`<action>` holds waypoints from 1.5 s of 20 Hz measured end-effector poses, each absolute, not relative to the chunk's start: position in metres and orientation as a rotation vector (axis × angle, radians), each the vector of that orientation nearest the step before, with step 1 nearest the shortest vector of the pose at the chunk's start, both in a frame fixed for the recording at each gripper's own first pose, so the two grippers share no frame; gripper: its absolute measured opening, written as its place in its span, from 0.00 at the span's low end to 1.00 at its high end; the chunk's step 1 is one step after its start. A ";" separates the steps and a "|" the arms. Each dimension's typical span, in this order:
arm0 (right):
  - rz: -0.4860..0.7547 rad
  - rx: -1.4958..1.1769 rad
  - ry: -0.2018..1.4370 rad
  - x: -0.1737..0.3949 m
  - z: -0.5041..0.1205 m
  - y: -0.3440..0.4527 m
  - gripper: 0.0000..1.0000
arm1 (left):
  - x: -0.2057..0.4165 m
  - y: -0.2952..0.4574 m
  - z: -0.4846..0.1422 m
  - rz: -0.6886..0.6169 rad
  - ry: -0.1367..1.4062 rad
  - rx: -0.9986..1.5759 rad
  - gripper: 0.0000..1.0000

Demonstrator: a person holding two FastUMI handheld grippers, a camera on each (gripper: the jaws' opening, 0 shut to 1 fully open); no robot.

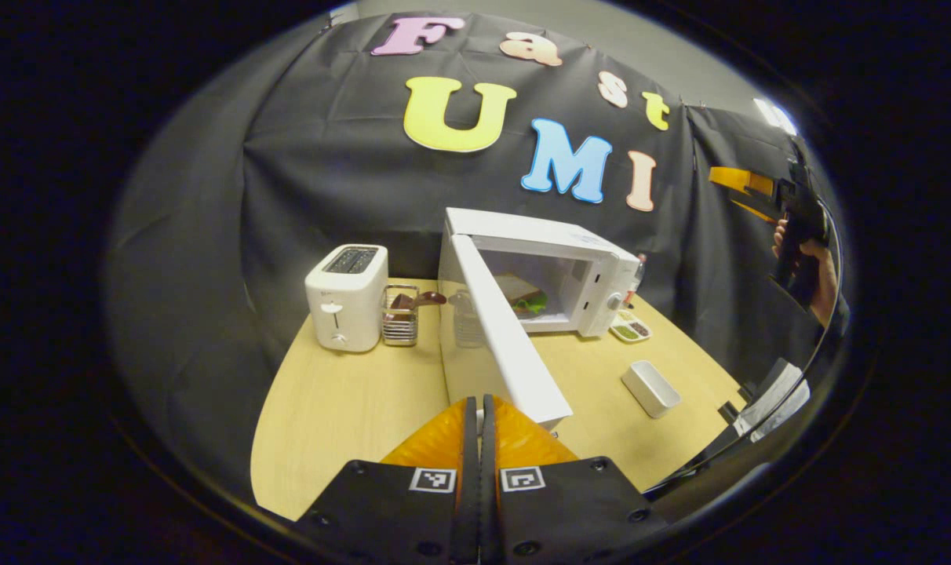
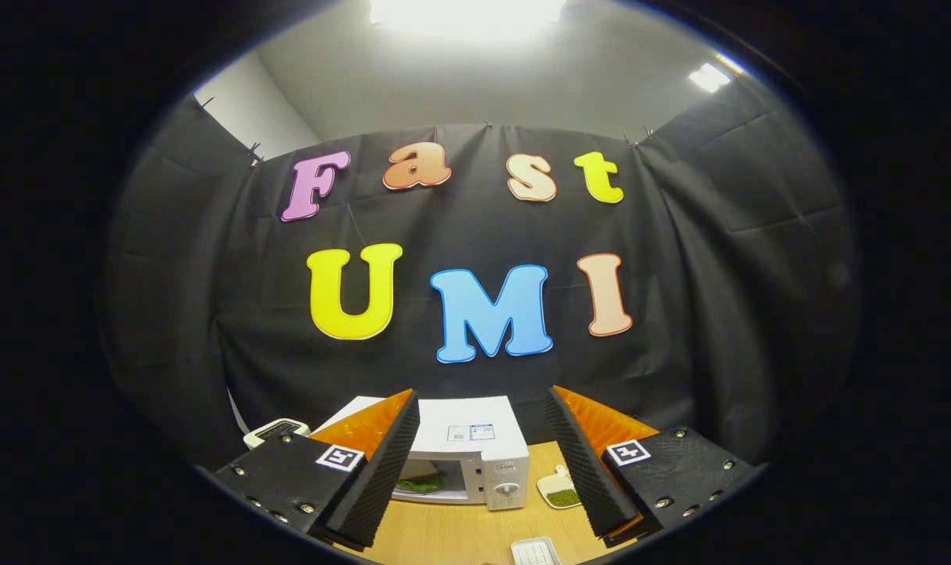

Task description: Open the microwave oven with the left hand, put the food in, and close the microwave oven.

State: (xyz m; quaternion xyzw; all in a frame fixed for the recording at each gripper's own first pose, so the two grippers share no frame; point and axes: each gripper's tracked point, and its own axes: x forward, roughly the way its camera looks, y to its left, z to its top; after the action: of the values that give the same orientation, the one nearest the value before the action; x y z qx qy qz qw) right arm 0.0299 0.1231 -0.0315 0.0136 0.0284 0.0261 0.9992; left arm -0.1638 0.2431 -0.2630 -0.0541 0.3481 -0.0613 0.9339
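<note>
— Microwave oven on the wooden table, door swung wide, food resting inside the cavity. Where are the grippers?

— Left gripper sits low just in front of the door's outer edge, its jaws pressed together on nothing. Right gripper is raised well above the table, jaws spread apart and empty. A toaster and utensil rack stand left of the oven; a white tray lies to its right.

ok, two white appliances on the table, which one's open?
The microwave oven: its door swings out toward the left gripper, food visible inside. The toaster, left of it, is a closed box with top slots.
</note>
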 end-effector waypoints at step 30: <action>0.044 0.022 0.013 0.060 -0.050 -0.001 0.96 | 0.002 0.010 -0.305 -0.310 0.683 -0.102 0.07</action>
State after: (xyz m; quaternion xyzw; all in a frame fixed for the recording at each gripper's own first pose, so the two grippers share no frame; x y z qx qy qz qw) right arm 0.0602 -0.0009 -0.0500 0.0109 0.0064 0.0218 0.9997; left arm 0.0021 0.0103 -0.3051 -0.0500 0.3334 -0.1512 0.9292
